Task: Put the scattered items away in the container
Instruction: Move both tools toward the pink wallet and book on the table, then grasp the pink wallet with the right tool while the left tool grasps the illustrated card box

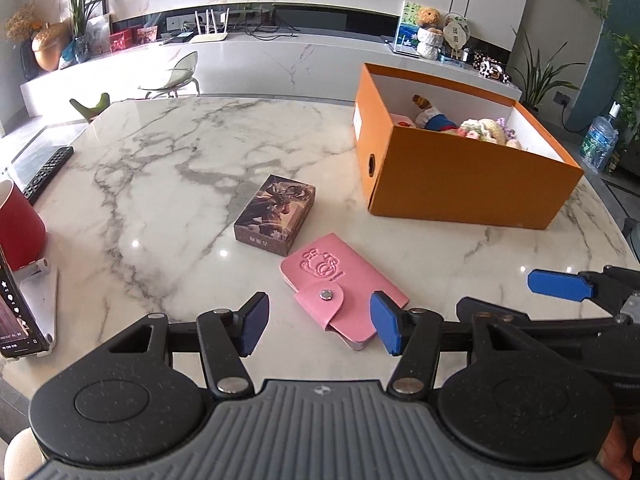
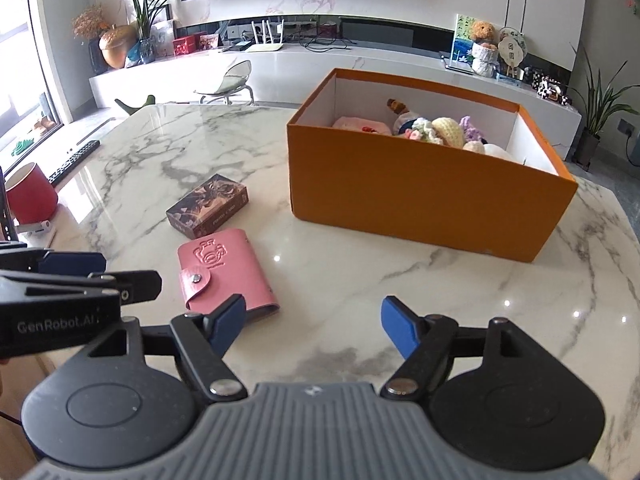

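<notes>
A pink snap-button card wallet lies flat on the marble table, with a dark illustrated card box just behind it. My left gripper is open, its blue pads on either side of the wallet's near end without pressing it. My right gripper is open over bare marble, right of the wallet, with nothing between its fingers. The orange cardboard box stands at the back right and holds several plush and crocheted toys.
A red cup, a black remote and a phone on a white stand sit along the table's left edge. Bare marble lies between the wallet and the orange box.
</notes>
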`<state>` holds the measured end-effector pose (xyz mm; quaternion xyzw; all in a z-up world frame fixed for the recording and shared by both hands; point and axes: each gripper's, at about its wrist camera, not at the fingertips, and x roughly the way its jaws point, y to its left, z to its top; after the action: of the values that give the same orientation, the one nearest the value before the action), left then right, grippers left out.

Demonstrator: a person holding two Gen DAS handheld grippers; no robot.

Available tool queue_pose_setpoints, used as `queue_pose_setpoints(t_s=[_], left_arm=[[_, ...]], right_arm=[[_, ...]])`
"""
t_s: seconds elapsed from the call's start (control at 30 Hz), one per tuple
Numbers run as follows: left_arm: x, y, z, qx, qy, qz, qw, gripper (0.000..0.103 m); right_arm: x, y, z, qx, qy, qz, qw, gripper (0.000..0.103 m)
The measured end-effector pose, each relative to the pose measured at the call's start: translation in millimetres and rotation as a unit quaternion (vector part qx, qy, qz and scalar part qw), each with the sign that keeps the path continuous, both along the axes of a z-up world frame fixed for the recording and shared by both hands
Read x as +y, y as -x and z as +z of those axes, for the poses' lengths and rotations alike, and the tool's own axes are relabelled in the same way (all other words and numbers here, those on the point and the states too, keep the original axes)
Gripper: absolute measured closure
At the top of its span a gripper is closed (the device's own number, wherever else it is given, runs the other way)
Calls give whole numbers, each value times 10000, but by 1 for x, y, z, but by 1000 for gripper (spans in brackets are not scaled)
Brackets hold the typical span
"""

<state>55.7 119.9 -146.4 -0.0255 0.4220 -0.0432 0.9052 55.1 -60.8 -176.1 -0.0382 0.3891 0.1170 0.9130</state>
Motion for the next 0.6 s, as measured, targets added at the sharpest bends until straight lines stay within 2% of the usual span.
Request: queue_pose_setpoints(t_s=[0.33, 0.6], left_arm=[[13, -39, -22, 459, -250, 186, 9985, 37], [30, -62, -35, 679, -203, 438, 9965, 37]], right_arm=[[31, -34, -29, 479, 42, 604, 9970, 22], [63, -59, -47, 738, 164, 1122, 9908, 17]])
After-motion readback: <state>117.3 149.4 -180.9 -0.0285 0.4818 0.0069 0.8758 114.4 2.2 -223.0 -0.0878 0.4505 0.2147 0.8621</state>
